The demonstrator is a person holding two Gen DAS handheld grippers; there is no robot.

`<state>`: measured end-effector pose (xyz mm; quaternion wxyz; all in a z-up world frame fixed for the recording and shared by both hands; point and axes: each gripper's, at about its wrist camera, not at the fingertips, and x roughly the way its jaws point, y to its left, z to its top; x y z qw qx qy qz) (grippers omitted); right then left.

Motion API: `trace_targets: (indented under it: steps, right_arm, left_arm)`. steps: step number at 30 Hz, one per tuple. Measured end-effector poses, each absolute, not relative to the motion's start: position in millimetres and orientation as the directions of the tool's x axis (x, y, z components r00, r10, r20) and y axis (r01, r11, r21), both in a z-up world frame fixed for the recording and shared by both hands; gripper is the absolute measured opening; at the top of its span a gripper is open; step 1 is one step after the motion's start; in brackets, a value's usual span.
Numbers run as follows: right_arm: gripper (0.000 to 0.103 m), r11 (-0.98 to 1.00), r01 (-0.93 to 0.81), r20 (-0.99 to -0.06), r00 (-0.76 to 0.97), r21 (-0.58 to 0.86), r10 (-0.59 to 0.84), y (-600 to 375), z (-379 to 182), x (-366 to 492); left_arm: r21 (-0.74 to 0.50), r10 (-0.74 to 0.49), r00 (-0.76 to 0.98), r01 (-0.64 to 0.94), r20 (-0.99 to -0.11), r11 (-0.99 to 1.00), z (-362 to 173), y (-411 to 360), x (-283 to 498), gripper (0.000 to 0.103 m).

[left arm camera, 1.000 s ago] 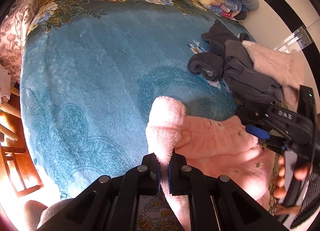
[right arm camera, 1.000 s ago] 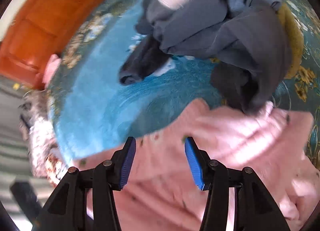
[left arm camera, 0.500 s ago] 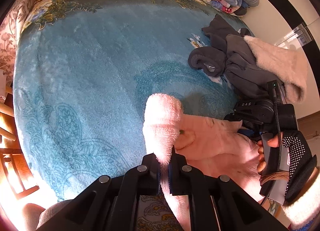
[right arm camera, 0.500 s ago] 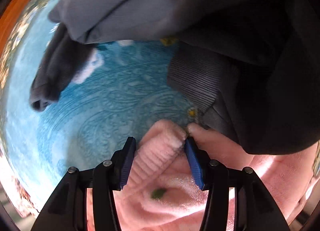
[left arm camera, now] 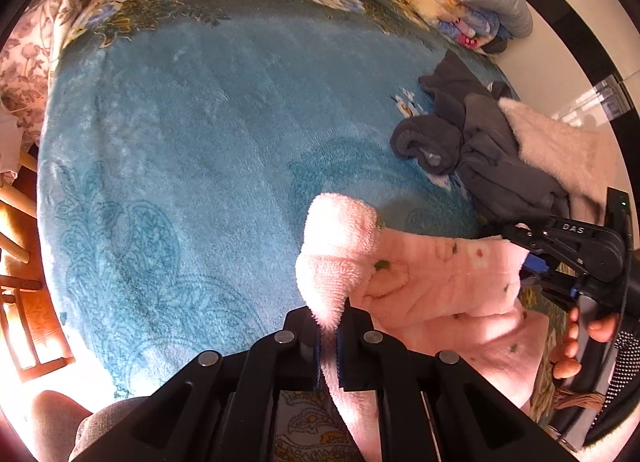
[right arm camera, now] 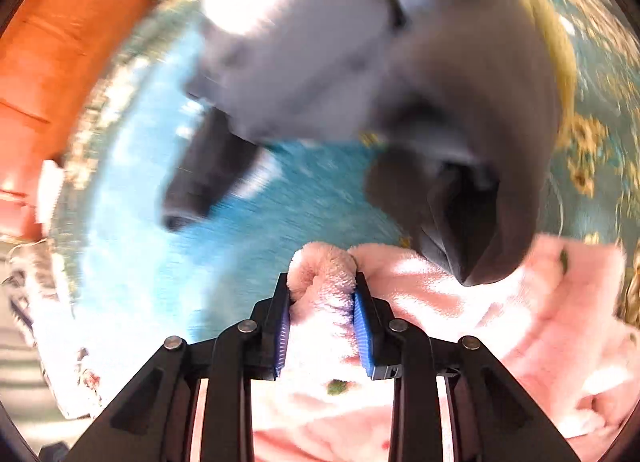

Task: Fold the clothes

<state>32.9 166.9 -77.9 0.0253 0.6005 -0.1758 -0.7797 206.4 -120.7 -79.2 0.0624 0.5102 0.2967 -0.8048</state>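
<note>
Now the left tool (left arm camera: pixel 328 336) is pressed together on one fluffy end of the pink garment (left arm camera: pixel 436 282), lifting it off the bed (left arm camera: pixel 192 149). Meanwhile the right tool (right arm camera: pixel 323 326) is closing on a bunched fold of the opposite end, likely to stretch it flat for folding.

Bed w/ blue blanket (left arm camera: pixel 192 149): grey clothes (left arm camera: pixel 480 157), pink garment (left arm camera: pixel 432 278).

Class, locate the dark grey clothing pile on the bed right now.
In the left wrist view the dark grey clothing pile lies at the right of the blue blanket, beyond the pink fleece garment and beside a cream fluffy garment.
</note>
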Motion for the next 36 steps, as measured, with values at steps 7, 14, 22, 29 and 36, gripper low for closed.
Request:
trace_targets:
  steps: [7,14,22,29,36]
  right_arm:
    - [0.029,-0.917,0.058,-0.834,-0.396,0.395,-0.384,78.6,-11.8,5.4]
    - [0.03,-0.935,0.21,-0.869,-0.353,0.287,-0.346,-33.1,-29.3,-40.1]
    - [0.036,-0.948,0.163,-0.92,-0.243,0.273,-0.307,-37.9,-97.4,-46.4]
    - [0.056,-0.895,0.174,-0.845,-0.296,0.411,-0.446,2.1,-54.1,-36.6]
    - [0.059,-0.857,0.15,-0.768,-0.389,0.492,-0.509,110.0,3.8,20.4]
  left_arm:
    - [-0.403,0.046,-0.558,0.536,-0.829,-0.742,-66.4,-152.4,226.9,0.006]
    - [-0.376,0.024,-0.479,0.655,-0.877,-0.656,-90.6,-178.8,222.9,0.006]
    - [-0.336,0.037,-0.443,0.621,-0.896,-0.708,-94.7,-168.9,207.7,0.007]
    - [-0.313,0.039,-0.46,0.535,-0.887,-0.785,-73.5,-157.6,200.1,0.019]
    - [-0.305,0.003,-0.549,0.46,-0.836,-0.834,-24.3,-135.2,207.5,0.044]
